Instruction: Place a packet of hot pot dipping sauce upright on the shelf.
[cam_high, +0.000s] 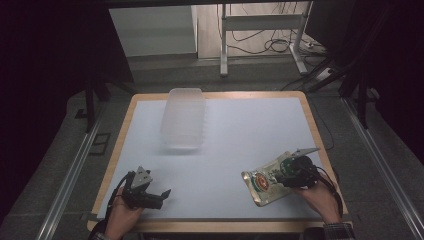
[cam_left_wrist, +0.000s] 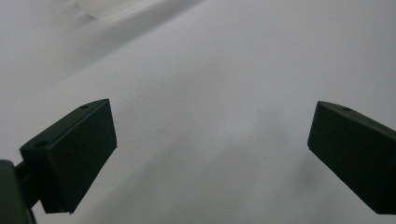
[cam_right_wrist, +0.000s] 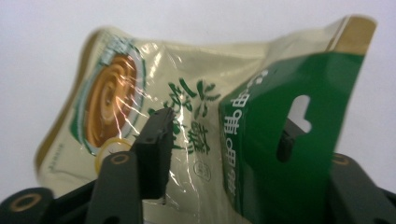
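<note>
1. The snack pouch (cam_high: 265, 181) lies on the white table (cam_high: 240, 135), well right of and nearer the person than the clear plastic tub (cam_high: 184, 118). The right gripper (cam_high: 295, 172) pinches it at its green header end; in the right gripper view one black jaw presses on the printed face and the other sits behind the green flap.
2. The film of the snack pouch (cam_right_wrist: 154, 121) is glossy and crinkled, so I judge it may slide out from the jaws if it is lifted quickly.
3. The hold is at one end only. The rest of the pouch will likely sag and swing, and it could catch on the tub's rim on the way in.
4. The green header with its hang hole looks folded over; a hard squeeze might crease or tear it.
5. The tub looks light and stands loose on the table, so a bump from the pouch could push it away or tip it.
6. The left gripper (cam_high: 150, 196), jaws spread wide over bare table (cam_left_wrist: 210, 93) and holding nothing, sits well this side of the tub, too far to steady it.
</note>
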